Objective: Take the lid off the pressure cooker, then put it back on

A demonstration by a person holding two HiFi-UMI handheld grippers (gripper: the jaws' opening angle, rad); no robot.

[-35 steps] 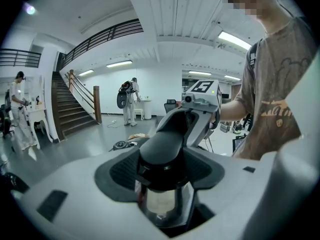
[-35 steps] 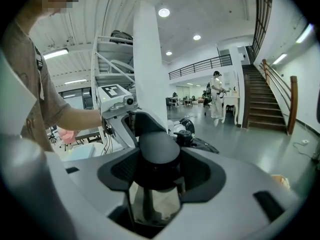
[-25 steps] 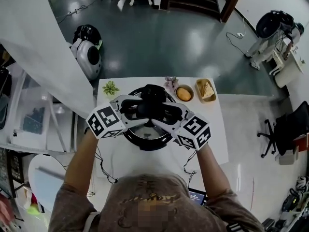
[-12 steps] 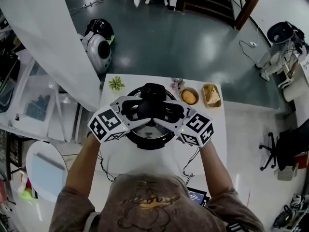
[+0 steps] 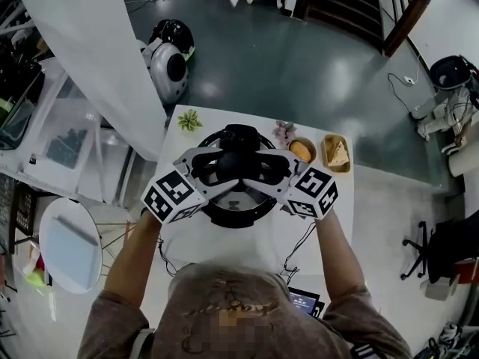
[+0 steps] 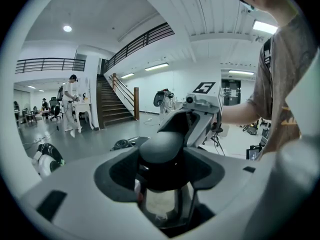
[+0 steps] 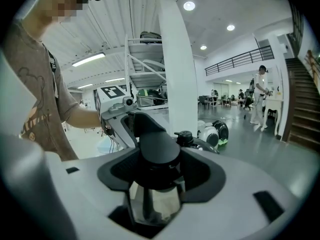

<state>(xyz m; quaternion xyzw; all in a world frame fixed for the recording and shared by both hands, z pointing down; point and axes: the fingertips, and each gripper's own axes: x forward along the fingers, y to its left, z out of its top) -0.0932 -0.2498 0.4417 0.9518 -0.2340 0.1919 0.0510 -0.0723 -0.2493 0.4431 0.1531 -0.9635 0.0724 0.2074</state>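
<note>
The left gripper (image 5: pixel 215 170) and right gripper (image 5: pixel 266 170) each have their fingers (image 6: pixel 116 172) clenched on the knob (image 5: pixel 239 163) from opposite sides. The knob sits squarely between them, with the lid (image 5: pixel 239 199) directly beneath.

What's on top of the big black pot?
Its shiny lid, with a black knob in the middle. The left gripper and right gripper both clamp that knob and cover much of the lid. What is inside the pot is hidden.
</note>
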